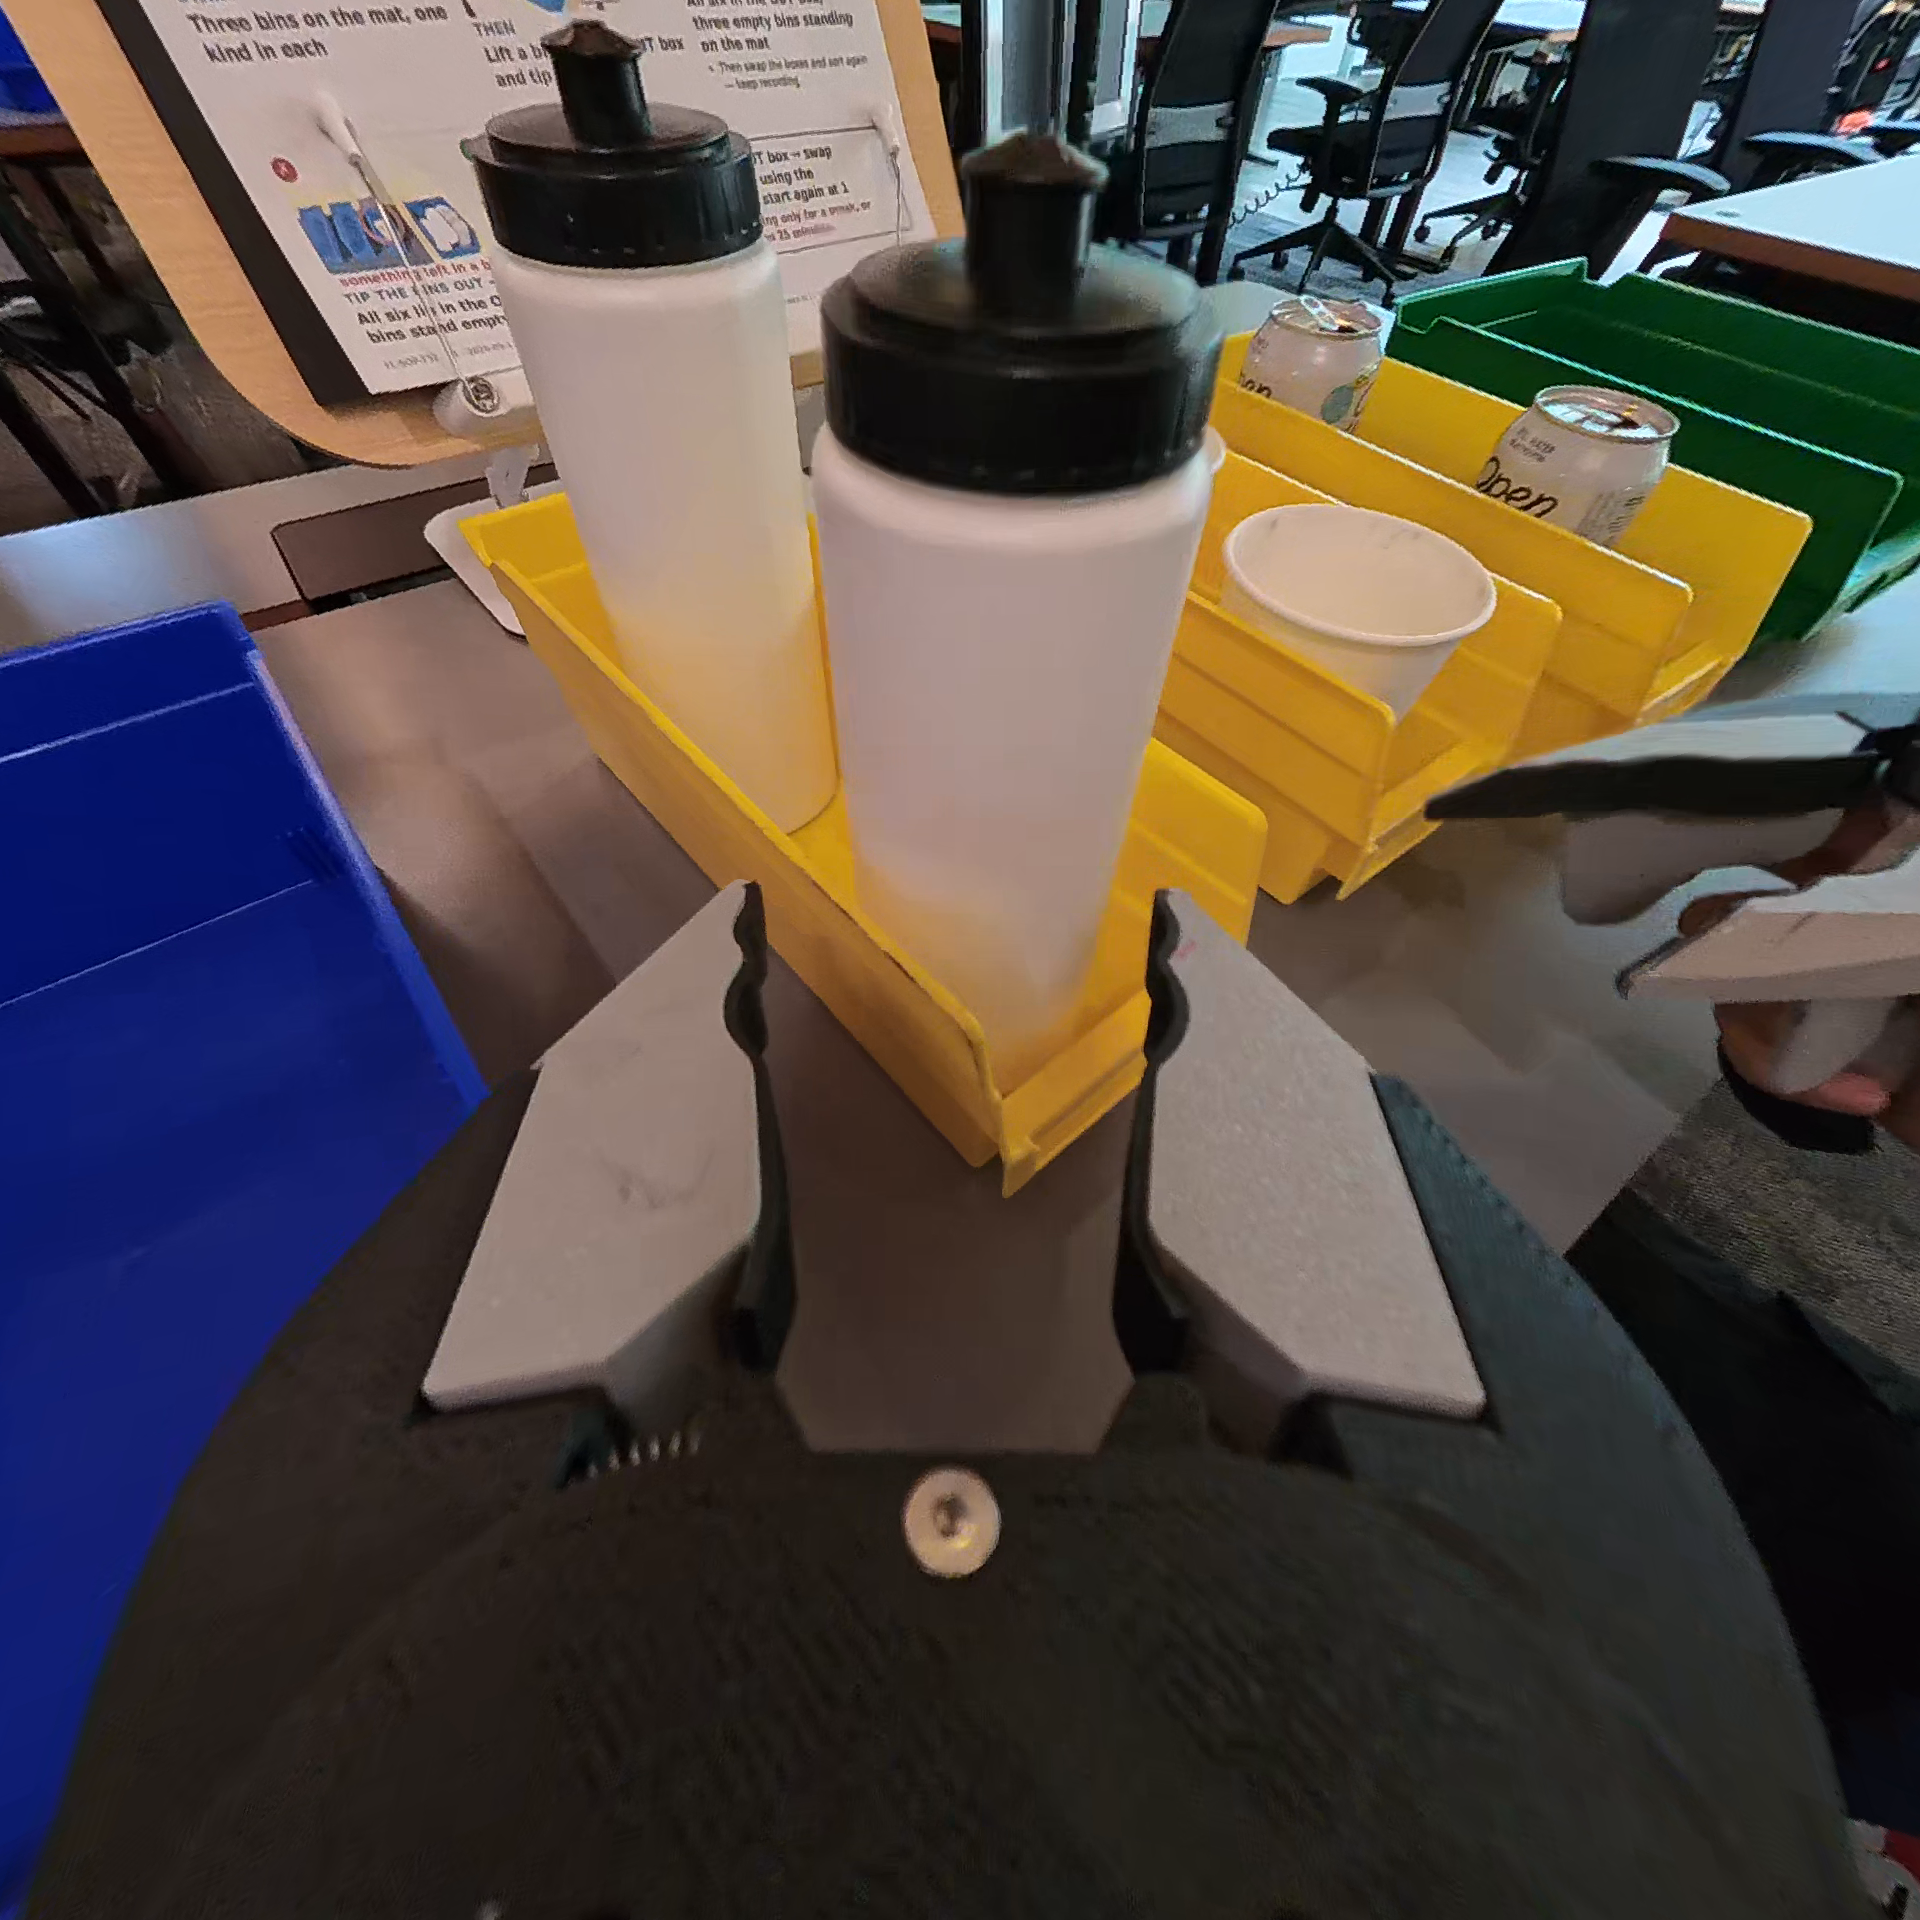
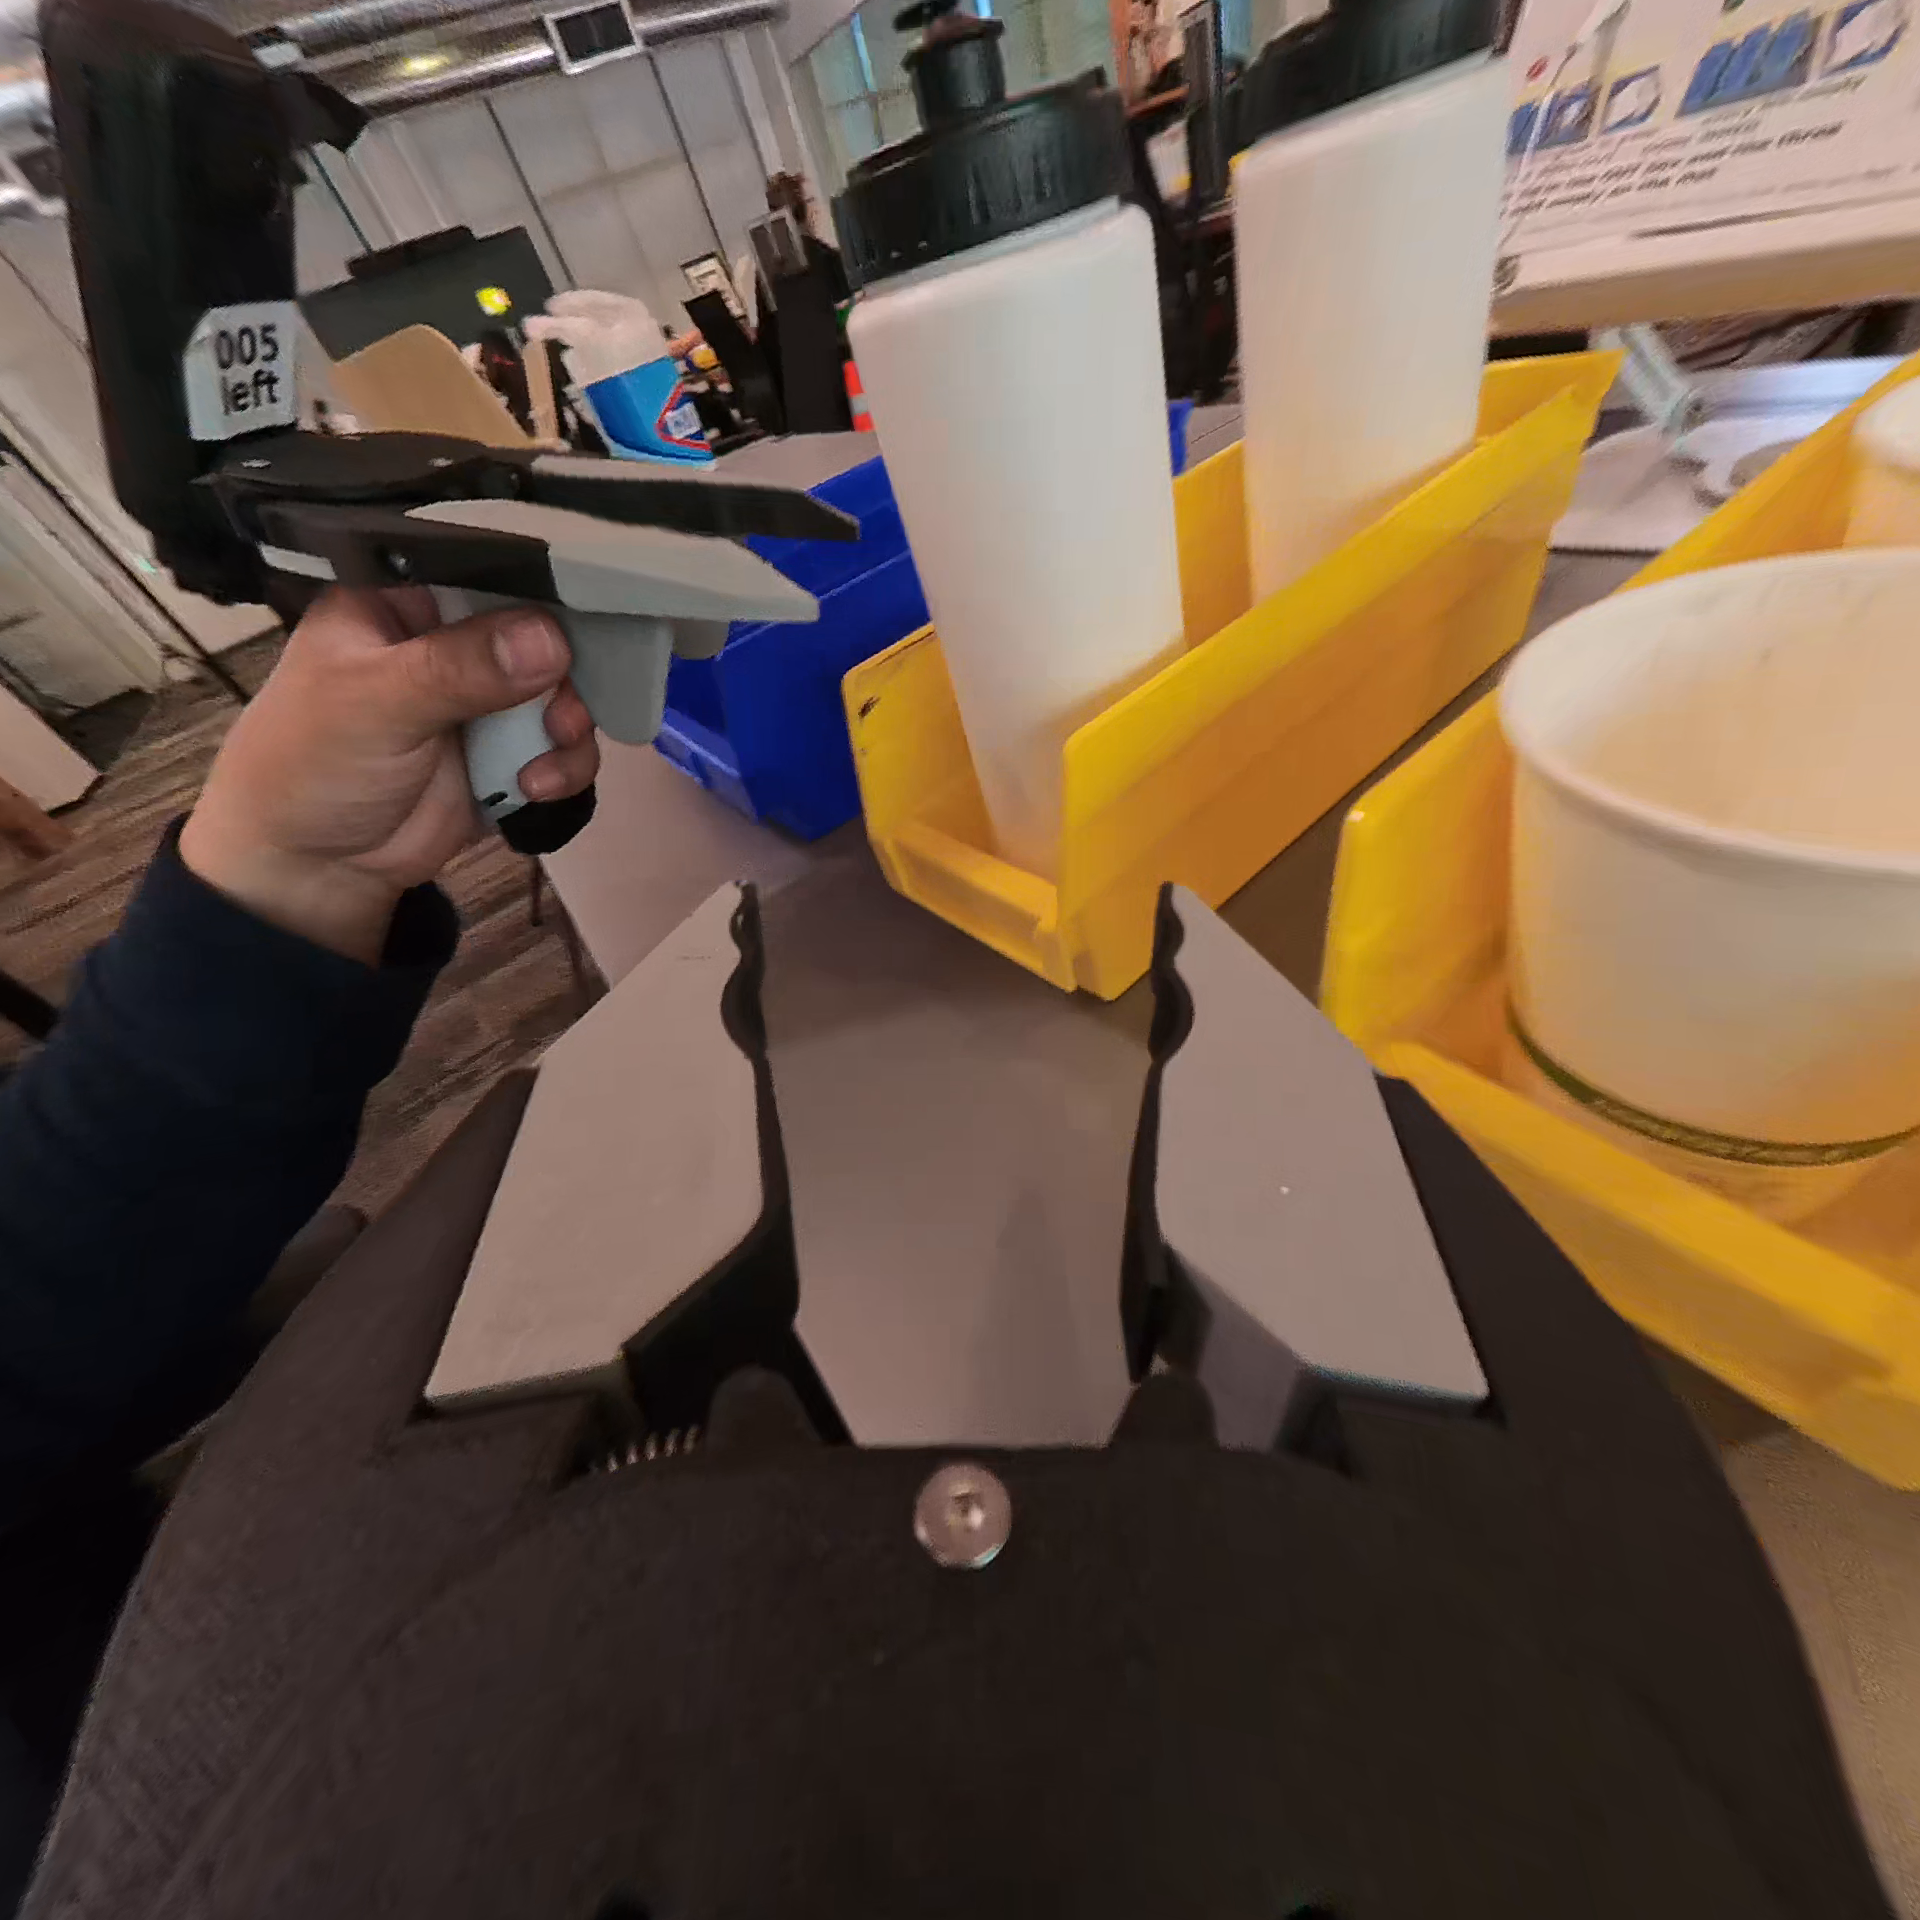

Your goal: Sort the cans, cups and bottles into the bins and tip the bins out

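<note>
While the left gripper (image 1: 956, 925) hovers wide open and empty at the near corner of the yellow bin (image 1: 727, 831) holding two white bottles (image 1: 997, 675), the right gripper (image 2: 956, 925) waits likewise spread over bare table (image 2: 935, 1039) between bins.

Open tongs (image 1: 956, 925) face two white bottles (image 1: 997, 675) in a yellow bin (image 1: 852, 935)
</note>
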Available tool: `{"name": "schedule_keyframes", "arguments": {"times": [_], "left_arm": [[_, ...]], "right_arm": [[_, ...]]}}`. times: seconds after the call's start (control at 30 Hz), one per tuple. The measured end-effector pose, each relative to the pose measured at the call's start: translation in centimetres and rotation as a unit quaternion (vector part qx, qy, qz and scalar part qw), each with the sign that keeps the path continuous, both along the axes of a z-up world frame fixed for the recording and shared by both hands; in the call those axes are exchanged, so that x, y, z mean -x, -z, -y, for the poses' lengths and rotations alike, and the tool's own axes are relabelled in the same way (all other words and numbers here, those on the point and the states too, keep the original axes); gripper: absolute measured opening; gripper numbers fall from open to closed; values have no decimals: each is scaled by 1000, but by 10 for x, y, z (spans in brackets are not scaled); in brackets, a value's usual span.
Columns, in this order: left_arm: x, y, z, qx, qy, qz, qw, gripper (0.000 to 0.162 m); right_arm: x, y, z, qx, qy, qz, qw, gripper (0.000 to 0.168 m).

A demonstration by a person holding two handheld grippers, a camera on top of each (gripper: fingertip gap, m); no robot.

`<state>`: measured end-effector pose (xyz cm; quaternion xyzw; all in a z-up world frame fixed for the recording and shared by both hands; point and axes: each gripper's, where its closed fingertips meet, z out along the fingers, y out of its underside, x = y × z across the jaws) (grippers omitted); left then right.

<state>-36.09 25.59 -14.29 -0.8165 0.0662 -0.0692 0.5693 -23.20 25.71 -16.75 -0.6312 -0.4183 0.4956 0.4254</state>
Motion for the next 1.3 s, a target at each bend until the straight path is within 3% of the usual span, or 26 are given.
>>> {"name": "schedule_keyframes", "arguments": {"times": [0.13, 0.33, 0.4, 0.63, 0.9, 1.13, 1.3], "left_arm": [[3, -5, 3, -6, -2, 1, 1000, 71], [6, -5, 6, -1, -3, 3, 1000, 71], [7, -2, 6, 7, -2, 2, 1000, 71], [3, 40, 1, 91, 4, 5, 996, 69], [-9, 71, -15, 122, -5, -43, 992, 23], [-9, 72, -9, 133, -8, -42, 990, 21], [-15, 72, -1, 145, -3, -51, 988, 21]], "right_arm": [[6, 9, 10, 14, -6, 2, 1000, 67], [22, 16, -13, -53, 96, 45, 993, 62], [27, 18, -22, -76, 127, 62, 987, 51], [24, 31, -18, -68, 122, 72, 988, 51], [10, 33, -24, -37, 136, 68, 988, 60], [37, 30, -36, -49, 166, 89, 981, 65], [47, 51, -54, -60, 209, 149, 965, 63]]}}
